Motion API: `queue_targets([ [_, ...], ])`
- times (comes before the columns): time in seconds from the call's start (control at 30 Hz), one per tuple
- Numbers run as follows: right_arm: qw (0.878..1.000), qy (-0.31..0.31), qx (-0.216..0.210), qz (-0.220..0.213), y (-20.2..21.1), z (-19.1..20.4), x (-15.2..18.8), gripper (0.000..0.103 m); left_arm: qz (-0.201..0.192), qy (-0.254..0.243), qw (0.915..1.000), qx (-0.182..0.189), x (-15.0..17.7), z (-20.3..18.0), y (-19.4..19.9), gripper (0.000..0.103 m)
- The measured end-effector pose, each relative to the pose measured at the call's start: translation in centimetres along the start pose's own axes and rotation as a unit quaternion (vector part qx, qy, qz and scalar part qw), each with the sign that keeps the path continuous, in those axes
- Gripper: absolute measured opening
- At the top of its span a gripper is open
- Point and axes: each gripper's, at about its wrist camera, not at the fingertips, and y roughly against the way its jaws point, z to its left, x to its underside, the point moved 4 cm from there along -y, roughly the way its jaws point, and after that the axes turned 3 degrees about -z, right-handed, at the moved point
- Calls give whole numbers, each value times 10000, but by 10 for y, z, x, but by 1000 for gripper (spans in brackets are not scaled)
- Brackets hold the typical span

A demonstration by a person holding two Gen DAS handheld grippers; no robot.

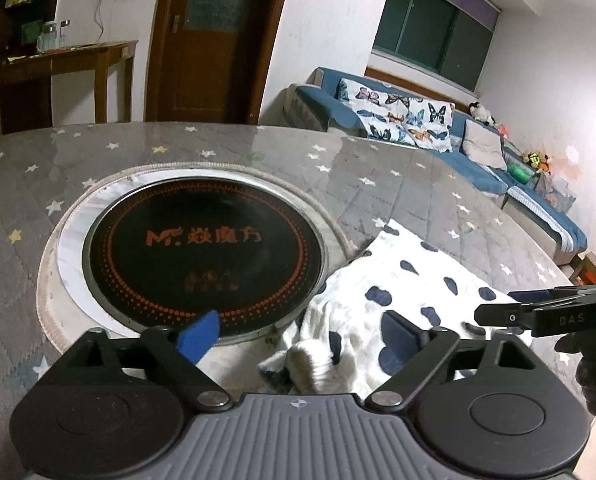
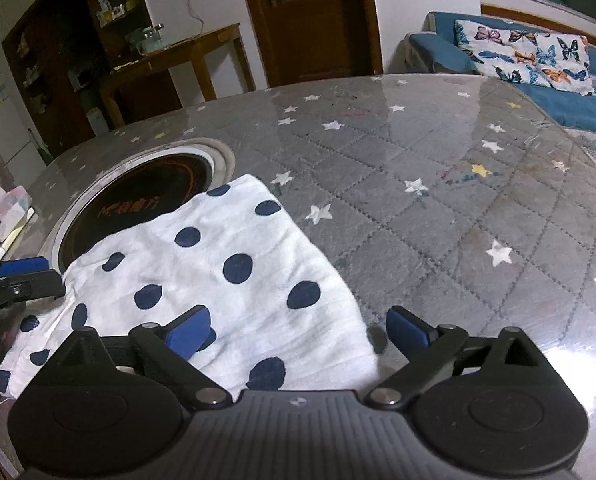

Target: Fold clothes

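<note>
A grey star-patterned desk carries a round black cooktop and, beside it and overlapping its rim, the white navy-dotted garment. The left gripper and the right gripper hover over the garment's near edge, fingers spread wide, gripping nothing.

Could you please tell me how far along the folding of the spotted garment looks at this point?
Done: the white garment with navy spots lies in a compact, folded-looking shape on the star-print table cover, one corner overlapping the black cooktop. In hand: nothing; the left gripper and right gripper both stand open, pads off the cloth. Left: perhaps a final fold or tidying of the bunched near edge.
</note>
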Motion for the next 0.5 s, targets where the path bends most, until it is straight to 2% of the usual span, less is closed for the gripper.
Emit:
queue_targets([
  [0.1,9999,1,-5,-136,6,-1,-4,98,-87,5,10000,40,-2,-2,3,103],
  [0.5,9950,-38,-17,-999,39,4,-19,103,-326,21,9995,25,-11,-9,13,103],
])
